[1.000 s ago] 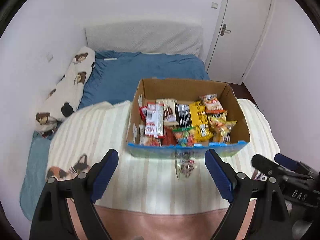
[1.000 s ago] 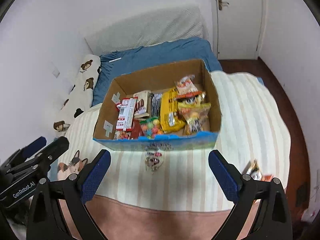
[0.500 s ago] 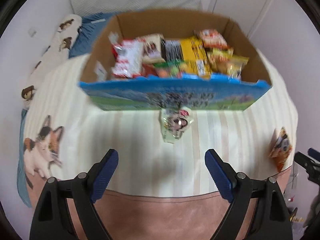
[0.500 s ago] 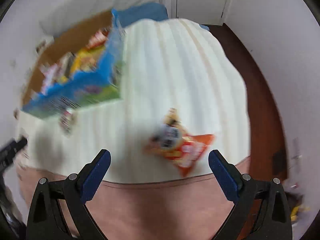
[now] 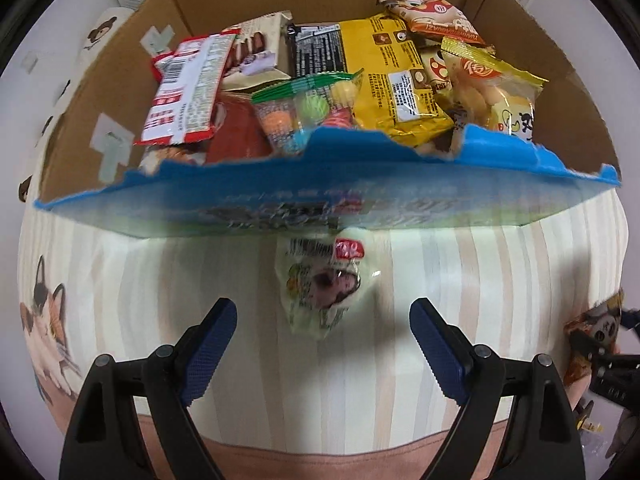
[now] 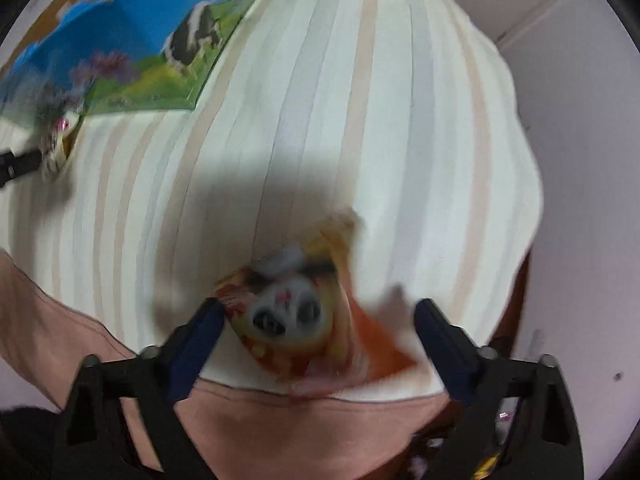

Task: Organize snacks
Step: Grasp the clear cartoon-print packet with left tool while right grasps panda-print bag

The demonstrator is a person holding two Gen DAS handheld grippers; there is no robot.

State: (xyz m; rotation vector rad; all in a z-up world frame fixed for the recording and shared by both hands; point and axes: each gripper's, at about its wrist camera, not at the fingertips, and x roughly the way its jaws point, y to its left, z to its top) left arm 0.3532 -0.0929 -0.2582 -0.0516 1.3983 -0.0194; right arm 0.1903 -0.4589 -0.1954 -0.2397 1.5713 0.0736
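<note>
A cardboard box [image 5: 120, 148] with a blue printed front holds several snack packets. A pale green and white snack packet [image 5: 320, 284] lies on the striped blanket just in front of the box. My left gripper [image 5: 322, 330] is open, its fingers either side of the packet's near end. An orange panda-print snack packet [image 6: 296, 320] lies near the blanket's front edge. My right gripper [image 6: 318, 320] is open and straddles it; this view is blurred. The orange packet [image 5: 596, 332] also shows at the far right of the left wrist view.
The striped blanket [image 6: 360, 120] covers the bed, with a pink sheet [image 6: 304, 420] at its near edge. A cat print [image 5: 44, 328] marks the blanket's left side. A bear-print pillow [image 5: 100, 32] lies beyond the box. The box corner [image 6: 160, 60] shows top left in the right wrist view.
Both grippers have moved down and forward. The left one closed in on the pale packet by the box; the right one swung right and down over the orange packet. Both stay open.
</note>
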